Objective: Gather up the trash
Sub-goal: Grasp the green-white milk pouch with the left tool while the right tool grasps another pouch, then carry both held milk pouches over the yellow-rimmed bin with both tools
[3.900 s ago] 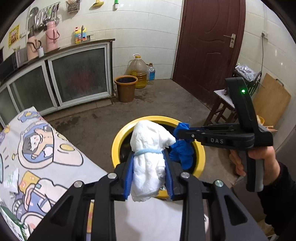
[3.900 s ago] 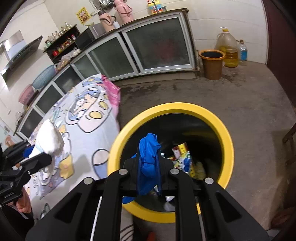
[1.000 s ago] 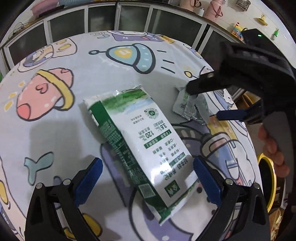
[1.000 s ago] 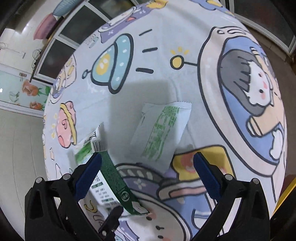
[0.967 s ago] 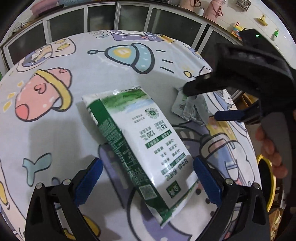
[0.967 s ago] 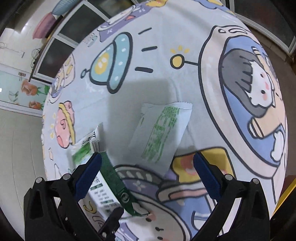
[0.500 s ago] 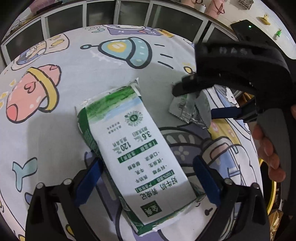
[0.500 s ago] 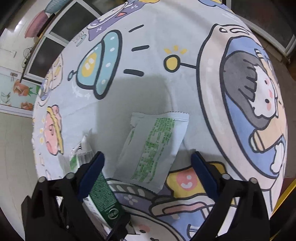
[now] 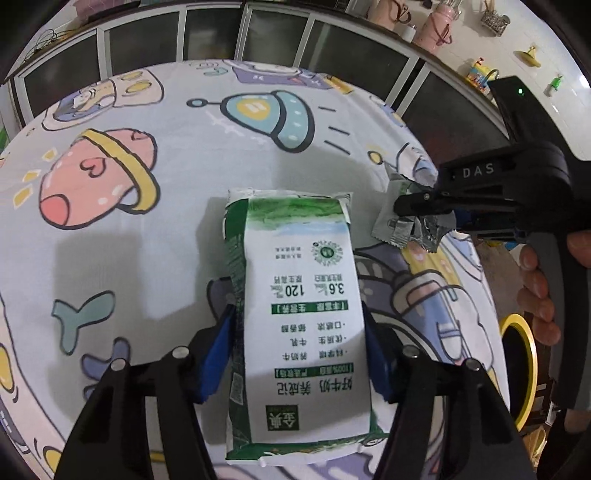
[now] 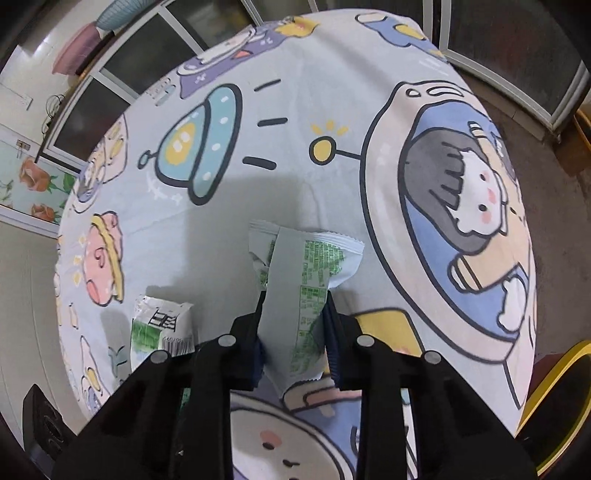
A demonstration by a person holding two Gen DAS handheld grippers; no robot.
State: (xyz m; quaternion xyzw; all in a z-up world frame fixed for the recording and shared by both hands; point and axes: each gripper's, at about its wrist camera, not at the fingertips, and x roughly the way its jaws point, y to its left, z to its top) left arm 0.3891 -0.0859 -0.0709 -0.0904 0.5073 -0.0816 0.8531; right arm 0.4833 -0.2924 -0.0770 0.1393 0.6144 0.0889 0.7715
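Note:
A green and white milk carton (image 9: pixel 303 295) lies on the round table's cartoon cloth (image 9: pixel 147 240). My left gripper (image 9: pixel 299 354) is shut on its sides. It also shows in the right wrist view (image 10: pixel 159 328) at the lower left. A green and white snack wrapper (image 10: pixel 303 291) is pinched between the blue pads of my right gripper (image 10: pixel 295 339), crumpled at its far end. In the left wrist view the right gripper (image 9: pixel 424 206) holds the wrapper (image 9: pixel 410 229) to the right of the carton.
The yellow-rimmed black trash bin (image 9: pixel 517 362) stands on the floor past the table's right edge, also in the right wrist view (image 10: pixel 561 402). Glass-fronted cabinets (image 9: pixel 221 33) run behind the table. The cloth (image 10: pixel 295 147) shows nothing else on it.
Both grippers have moved from the bin to the table. The left jaws have closed on the milk carton and the right jaws on the wrapper, which is now crumpled.

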